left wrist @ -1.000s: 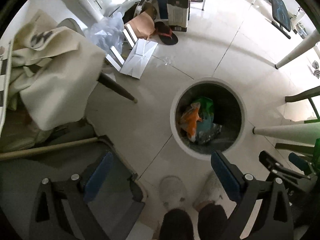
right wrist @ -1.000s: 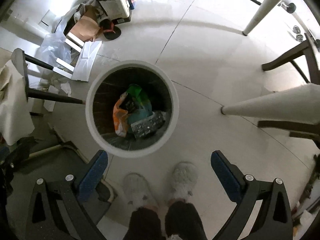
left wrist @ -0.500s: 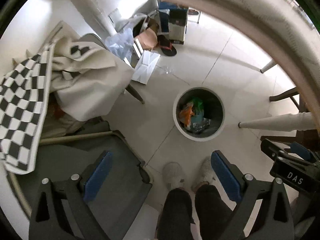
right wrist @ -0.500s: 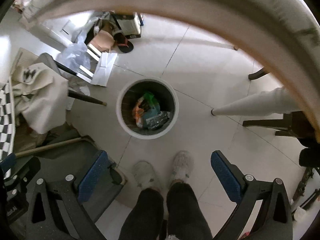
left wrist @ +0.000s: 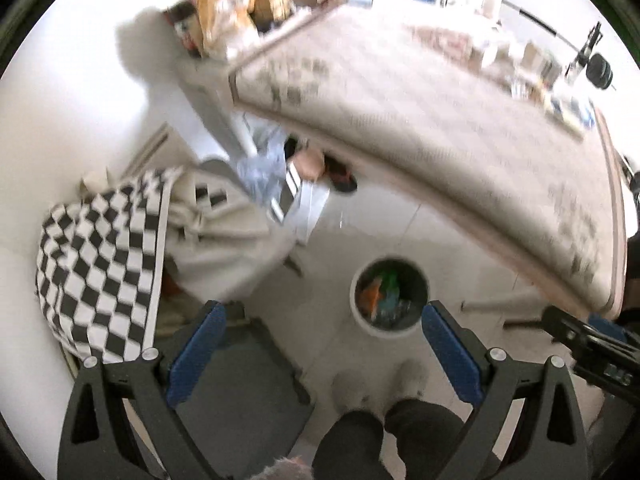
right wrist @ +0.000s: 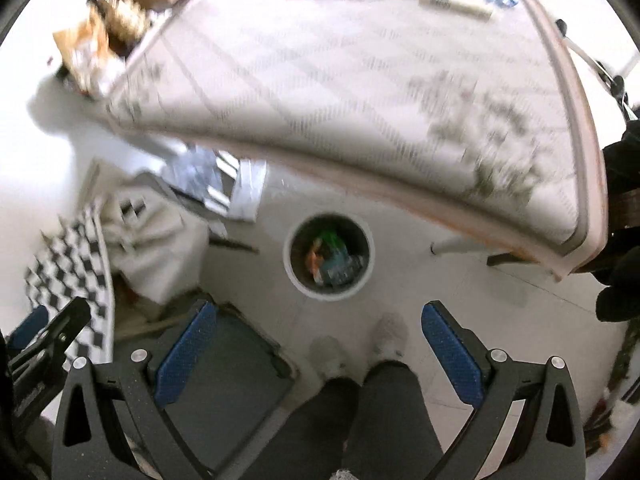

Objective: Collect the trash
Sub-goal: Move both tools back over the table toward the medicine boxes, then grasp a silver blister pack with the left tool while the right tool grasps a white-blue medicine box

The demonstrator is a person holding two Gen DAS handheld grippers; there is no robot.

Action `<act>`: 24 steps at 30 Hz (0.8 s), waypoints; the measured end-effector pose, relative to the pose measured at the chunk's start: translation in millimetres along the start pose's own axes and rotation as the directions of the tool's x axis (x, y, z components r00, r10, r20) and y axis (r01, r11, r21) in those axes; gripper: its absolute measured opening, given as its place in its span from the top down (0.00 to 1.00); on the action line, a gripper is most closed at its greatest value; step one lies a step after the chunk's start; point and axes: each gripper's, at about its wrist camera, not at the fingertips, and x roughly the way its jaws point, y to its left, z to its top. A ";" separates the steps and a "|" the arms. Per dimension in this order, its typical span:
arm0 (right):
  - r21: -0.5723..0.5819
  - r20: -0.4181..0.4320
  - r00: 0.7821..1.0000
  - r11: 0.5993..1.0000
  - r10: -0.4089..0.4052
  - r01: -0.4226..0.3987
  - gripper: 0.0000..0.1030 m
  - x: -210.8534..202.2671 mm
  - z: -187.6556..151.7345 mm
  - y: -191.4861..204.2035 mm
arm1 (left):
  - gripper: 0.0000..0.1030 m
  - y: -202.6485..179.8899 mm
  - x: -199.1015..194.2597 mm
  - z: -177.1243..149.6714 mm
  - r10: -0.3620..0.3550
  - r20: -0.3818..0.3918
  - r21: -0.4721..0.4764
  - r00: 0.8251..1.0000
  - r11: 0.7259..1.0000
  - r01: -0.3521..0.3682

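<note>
Checkered black-and-white cloth (left wrist: 100,276) hung far left of the round white bin (left wrist: 390,296) in the left wrist view, draped over pale fabric. Between that cloth and the bin sat a dark grey seat pad (left wrist: 236,392), under the left gripper (left wrist: 324,354), whose blue-padded fingers stood spread wide with nothing between them. The bin stood on the pale tiled floor (left wrist: 380,220), holding the trash (left wrist: 384,298): an orange wrapper, something green and a teal packet lying inside it. Just below the bin were the person's light slippers and dark trouser legs. Above and to the right of the bin curved the patterned edge of the worktop (left wrist: 460,128), heavily blurred. To the right of the bin a black tool carried white characters, too smeared to read.

In the right wrist view, the bin (right wrist: 329,256) lay near the centre, with the same trash (right wrist: 334,260) inside. The right gripper (right wrist: 320,354) was likewise spread and empty below it. Only this view showed the other black tool at the far left edge and a dark sleeve at the far right of the bin; only the left wrist view showed a dark red object lying on the floor above the bin. No label on the trash could be read.
</note>
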 end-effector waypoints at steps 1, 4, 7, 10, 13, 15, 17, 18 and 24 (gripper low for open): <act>0.013 0.002 1.000 1.000 0.006 -0.006 0.00 -8.2 11.9 -3.1 | 0.02 -1.8 -2.7 8.6 0.003 0.014 -0.002 1.000 1.000 -0.003; 0.052 0.014 1.000 0.999 0.012 -0.013 0.00 -31.2 56.1 -22.5 | 0.00 -20.1 -13.4 45.7 0.000 0.068 0.008 0.998 1.000 -0.001; 0.041 0.023 1.000 0.999 -0.001 0.000 0.00 -36.6 103.4 -45.1 | 0.00 -51.3 -18.3 84.1 0.012 0.111 0.035 0.994 0.999 -0.016; -0.061 -0.009 0.998 0.996 -0.062 0.061 0.00 -24.9 166.7 -69.1 | 0.00 -96.5 -5.8 122.2 0.062 0.103 0.056 0.993 0.996 -0.068; -0.242 -0.045 0.983 0.957 -0.179 0.163 0.00 0.6 235.8 -87.4 | 0.00 -140.6 21.8 153.4 0.096 0.069 0.074 0.993 0.992 -0.101; -0.365 -0.067 0.965 0.906 -0.254 0.213 0.00 24.7 280.1 -99.5 | 0.00 -164.7 43.1 168.7 0.110 0.026 0.079 0.994 0.991 -0.112; -0.470 -0.077 0.947 0.849 -0.312 0.241 0.00 48.9 319.2 -107.8 | 0.00 -192.9 72.3 183.4 0.112 -0.049 0.071 0.993 0.992 -0.108; -0.522 -0.087 0.938 0.817 -0.336 0.244 0.00 63.1 339.1 -112.3 | 0.00 -202.3 84.1 188.1 0.112 -0.079 0.069 0.991 0.992 -0.107; -0.786 -0.112 0.890 0.587 -0.442 0.193 0.00 141.5 402.4 -114.4 | 0.00 -253.4 149.9 221.2 0.123 -0.223 0.056 0.967 0.992 -0.114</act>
